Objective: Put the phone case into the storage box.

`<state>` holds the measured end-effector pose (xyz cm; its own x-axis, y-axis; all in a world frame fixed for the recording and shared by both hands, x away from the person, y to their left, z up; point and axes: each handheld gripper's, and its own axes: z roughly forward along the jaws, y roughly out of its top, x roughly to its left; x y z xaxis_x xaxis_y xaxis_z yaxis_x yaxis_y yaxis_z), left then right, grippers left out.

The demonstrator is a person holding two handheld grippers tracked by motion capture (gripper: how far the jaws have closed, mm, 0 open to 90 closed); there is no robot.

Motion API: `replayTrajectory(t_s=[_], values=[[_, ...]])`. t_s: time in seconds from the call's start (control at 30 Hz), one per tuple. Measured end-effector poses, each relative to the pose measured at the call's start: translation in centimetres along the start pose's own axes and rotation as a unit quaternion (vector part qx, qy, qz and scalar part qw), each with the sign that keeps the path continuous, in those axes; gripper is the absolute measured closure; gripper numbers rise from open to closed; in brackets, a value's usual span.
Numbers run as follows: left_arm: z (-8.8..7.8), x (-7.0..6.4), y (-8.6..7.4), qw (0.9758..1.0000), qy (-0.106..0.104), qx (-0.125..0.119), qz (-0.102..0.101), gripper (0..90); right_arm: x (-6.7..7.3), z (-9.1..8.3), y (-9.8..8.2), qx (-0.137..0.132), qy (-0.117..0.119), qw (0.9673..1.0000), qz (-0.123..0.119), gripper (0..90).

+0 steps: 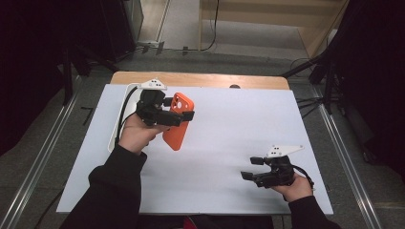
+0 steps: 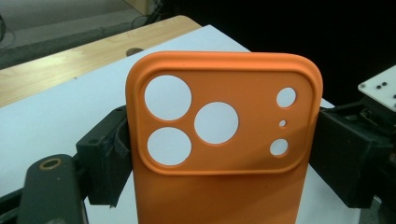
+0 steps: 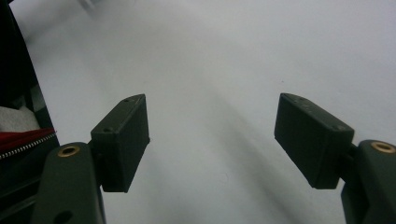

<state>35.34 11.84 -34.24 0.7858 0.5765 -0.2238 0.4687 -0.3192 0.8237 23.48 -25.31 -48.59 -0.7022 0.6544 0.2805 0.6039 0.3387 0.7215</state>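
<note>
An orange phone case (image 1: 177, 122) with round camera cut-outs hangs tilted above the left half of the white board. My left gripper (image 1: 185, 110) is shut on it across its width. In the left gripper view the case (image 2: 224, 154) stands upright between the two black pads (image 2: 105, 154), which press on both of its long edges. My right gripper (image 1: 252, 168) hovers low over the board near the front right, pointing left. Its jaws stand wide apart in the right gripper view (image 3: 212, 140), with only bare white surface between them.
A white board (image 1: 224, 143) covers a wooden table (image 1: 200, 79). A white tray (image 1: 120, 117) lies at the board's left edge behind my left hand. Dark stands and cables surround the table on the floor.
</note>
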Motion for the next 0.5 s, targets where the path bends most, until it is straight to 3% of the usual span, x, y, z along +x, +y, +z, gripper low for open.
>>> replayTrajectory(t_s=[0.27, 0.5], values=[[-0.9, 0.8, 0.4, 0.9997, 0.021, -0.01, -0.003, 15.8, 0.2, 0.2, 0.0, 0.001, 0.011, 0.9999, 0.009, 25.4], [-1.9, 2.0, 0.8, 0.999, 0.037, -0.022, -0.012, 15.8, 0.2, -0.1, -0.1, -0.007, 0.006, 0.9999, 0.014, 25.4]])
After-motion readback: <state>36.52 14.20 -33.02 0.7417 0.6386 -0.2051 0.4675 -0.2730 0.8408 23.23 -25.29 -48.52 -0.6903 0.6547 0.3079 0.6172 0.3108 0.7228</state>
